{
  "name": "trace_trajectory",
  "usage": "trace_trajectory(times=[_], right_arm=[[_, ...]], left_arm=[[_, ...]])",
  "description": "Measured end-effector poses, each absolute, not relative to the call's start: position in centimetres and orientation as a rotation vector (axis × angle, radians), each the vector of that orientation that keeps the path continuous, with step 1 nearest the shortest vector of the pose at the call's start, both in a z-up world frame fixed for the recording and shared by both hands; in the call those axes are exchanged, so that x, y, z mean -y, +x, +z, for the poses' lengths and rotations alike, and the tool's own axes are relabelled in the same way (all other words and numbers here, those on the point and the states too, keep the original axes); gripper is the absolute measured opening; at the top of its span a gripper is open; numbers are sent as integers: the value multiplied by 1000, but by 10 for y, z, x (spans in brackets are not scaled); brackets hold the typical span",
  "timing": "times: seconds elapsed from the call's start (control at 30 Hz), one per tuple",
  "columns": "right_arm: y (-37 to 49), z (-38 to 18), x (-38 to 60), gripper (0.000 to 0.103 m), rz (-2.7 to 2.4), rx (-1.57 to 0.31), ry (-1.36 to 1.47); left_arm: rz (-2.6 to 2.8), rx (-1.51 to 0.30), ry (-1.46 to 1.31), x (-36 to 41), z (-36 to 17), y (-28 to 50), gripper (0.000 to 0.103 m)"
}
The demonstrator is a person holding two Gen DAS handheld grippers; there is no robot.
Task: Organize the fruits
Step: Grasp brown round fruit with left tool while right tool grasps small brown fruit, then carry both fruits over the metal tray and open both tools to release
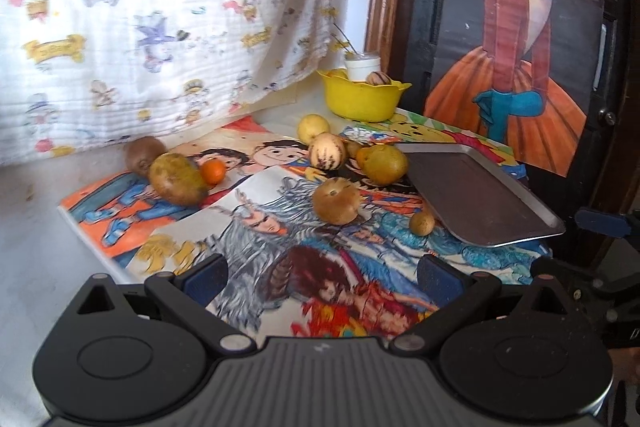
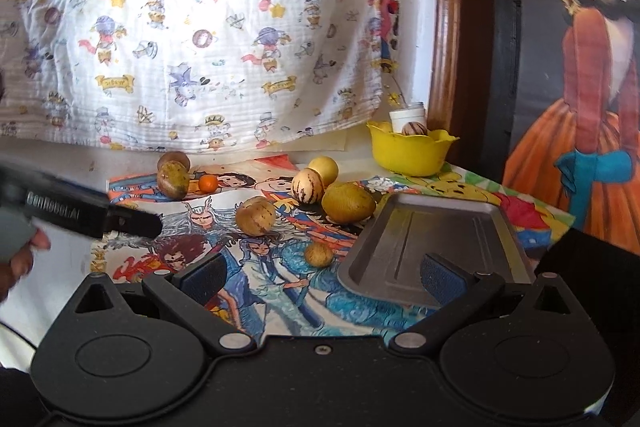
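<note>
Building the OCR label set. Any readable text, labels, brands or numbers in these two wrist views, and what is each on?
Raised lettering on the left gripper body: blurred, looks like "GenRobot.AI", not certain.
Yellow banners printed on the cartoon cloth: lettering too small to read.
Mark at the right edge of the left wrist view, on the right gripper body: cut off, unreadable.
Comic posters, metal tray, yellow bowl, white jar: no readable text.

Scattered fruits (image 1: 335, 201) on cartoon drawings (image 1: 256, 227), beside a metal tray (image 1: 480, 195) and yellow bowl (image 1: 360, 99).
</note>
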State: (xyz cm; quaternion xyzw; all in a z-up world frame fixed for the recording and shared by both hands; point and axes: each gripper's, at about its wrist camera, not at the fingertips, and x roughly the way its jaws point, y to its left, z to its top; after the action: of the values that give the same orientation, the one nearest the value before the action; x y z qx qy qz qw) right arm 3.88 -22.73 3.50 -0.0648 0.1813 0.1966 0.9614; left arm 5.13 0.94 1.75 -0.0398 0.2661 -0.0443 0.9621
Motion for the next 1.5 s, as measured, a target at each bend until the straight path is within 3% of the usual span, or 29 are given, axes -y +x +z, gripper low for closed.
trace_trajectory(times=[0.5,0.73,0.83,0.93,1.1,1.17,1.5], right_arm=[[113,35,213,102,608,-381,-385],[145,20,199,94,665,-434,-450],[158,15,196,79,668,-469,-449],[169,10,194,74,694,-520,-412],[178,4,188,60,714,-548,-425],[181,1,187,46,715,-556,-430],[186,-7,183,31,710,-586,-422]], left_arm=[[-175,-638,45,3,28,150,103],[-180,-714,20,3,9,192,103],[-193,-729,35,6,3,202,103],[-203,-735,48,10,-2,208,101],[-221,-766,43,11,-9,216,89],[-227,-769,46,11,-11,217,84],[-253,-772,74,17,-13,222,60]])
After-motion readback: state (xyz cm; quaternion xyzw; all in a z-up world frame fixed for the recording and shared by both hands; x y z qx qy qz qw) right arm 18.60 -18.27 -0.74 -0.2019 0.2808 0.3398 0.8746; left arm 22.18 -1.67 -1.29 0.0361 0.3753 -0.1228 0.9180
